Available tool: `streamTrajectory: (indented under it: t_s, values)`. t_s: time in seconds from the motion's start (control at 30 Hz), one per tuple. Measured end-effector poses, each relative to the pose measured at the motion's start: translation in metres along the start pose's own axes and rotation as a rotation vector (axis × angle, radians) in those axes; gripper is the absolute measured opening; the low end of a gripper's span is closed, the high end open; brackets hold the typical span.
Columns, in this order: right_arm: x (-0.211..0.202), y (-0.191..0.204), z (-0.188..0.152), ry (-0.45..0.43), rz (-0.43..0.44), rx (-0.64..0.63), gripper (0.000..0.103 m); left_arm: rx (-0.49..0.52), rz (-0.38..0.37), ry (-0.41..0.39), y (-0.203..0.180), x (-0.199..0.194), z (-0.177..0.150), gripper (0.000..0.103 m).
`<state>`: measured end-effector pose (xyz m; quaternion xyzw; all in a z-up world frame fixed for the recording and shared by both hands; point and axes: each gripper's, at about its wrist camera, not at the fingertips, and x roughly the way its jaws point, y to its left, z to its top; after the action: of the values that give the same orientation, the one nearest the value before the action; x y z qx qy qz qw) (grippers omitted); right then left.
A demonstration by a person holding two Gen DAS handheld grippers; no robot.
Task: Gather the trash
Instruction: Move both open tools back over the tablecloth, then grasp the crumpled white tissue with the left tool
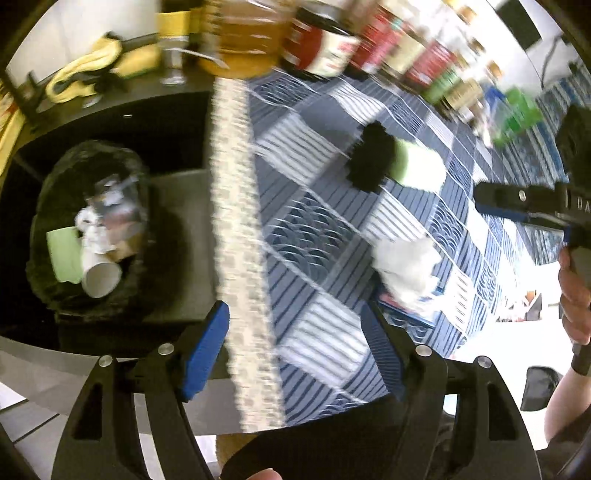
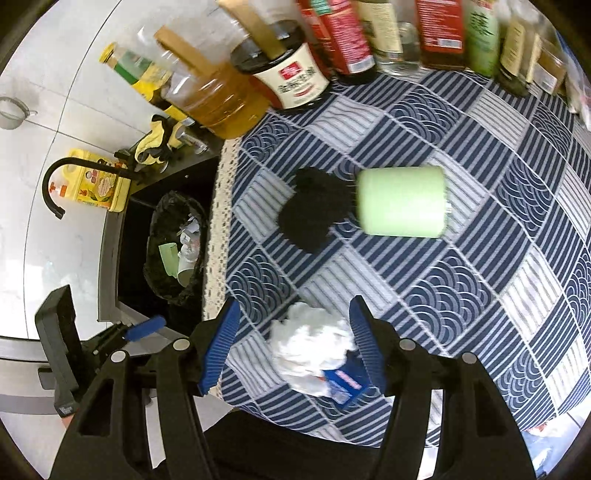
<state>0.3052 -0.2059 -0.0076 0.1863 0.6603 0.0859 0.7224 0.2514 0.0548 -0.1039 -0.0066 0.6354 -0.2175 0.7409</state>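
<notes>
Both claws gape empty; right claw (image 2: 293,343) straddles blurred white tissue (image 2: 310,350), wrapper half-hidden.

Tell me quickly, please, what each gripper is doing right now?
Left gripper: open, holding nothing.
Right gripper: open around the crumpled white paper, not gripping it.

Bare cloth (image 2: 461,295) w/ free room mid-table; bottles (image 2: 369,33) along far edge.
</notes>
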Motion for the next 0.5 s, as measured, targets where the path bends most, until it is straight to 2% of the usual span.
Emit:
streamTrajectory:
  t_s: [0.23,0.5]
  values:
    - [-0.008,-0.046,-0.009,0.019,0.028,0.030,0.062,0.068,-0.024,0.064,-0.063,0.029,0.008,0.072]
    - [-0.021,-0.098,-0.022,0.019,0.054,0.071,0.062,0.067,0.041,0.116,-0.094,0.068,0.024,0.072]
